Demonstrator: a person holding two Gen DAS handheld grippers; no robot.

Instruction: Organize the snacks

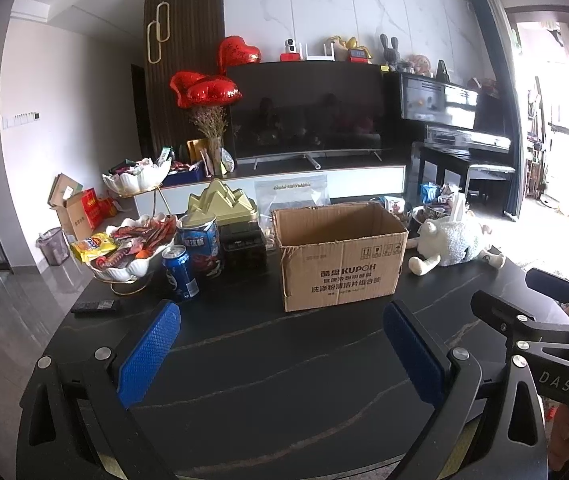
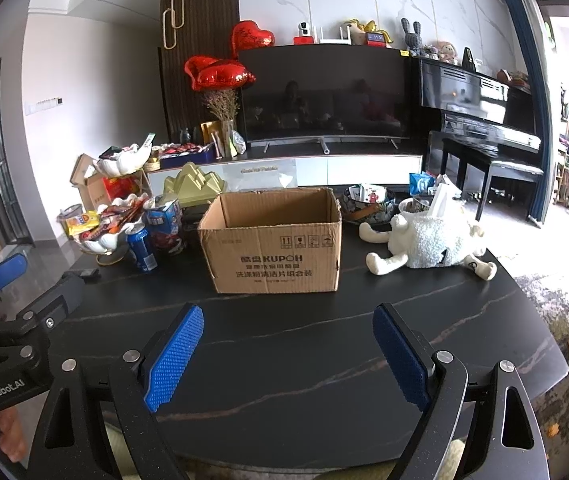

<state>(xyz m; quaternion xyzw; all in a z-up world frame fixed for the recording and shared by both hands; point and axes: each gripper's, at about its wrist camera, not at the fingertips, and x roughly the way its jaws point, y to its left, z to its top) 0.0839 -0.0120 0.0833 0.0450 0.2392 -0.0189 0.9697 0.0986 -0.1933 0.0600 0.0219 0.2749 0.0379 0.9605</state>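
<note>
Dark desk (image 1: pixel 268 364) with pale veins, seen from both wrist views. Left hand-held gripper (image 1: pixel 280 320) wide open, nothing between its blue pads (image 1: pixel 148 354), poised above bare desk. Right hand-held gripper (image 2: pixel 288 326) likewise wide open and empty, blue pads (image 2: pixel 174 356) well apart, also above bare desk.

Open cardboard box (image 1: pixel 338 254) upright near the middle of the desk, flaps up, inside hidden from here. Left of it, a white shell-shaped bowl (image 1: pixel 124 268) heaped with snacks (image 1: pixel 140 238), among them a yellow packet (image 1: pixel 92 246) at the near left edge. Just beside the bowl, a blue can (image 1: pixel 180 274), with a blue round tin (image 1: pixel 202 246) behind it. A second, higher shell bowl (image 1: pixel 136 178) above, also filled. Dark remote (image 1: pixel 94 306) flat on the desk in front of the bowl.

Right of the box, a white plush sheep (image 2: pixel 428 242) lying on the desk, with more snack packets (image 2: pixel 370 194) in a patterned bowl (image 2: pixel 368 210) behind it.
</note>
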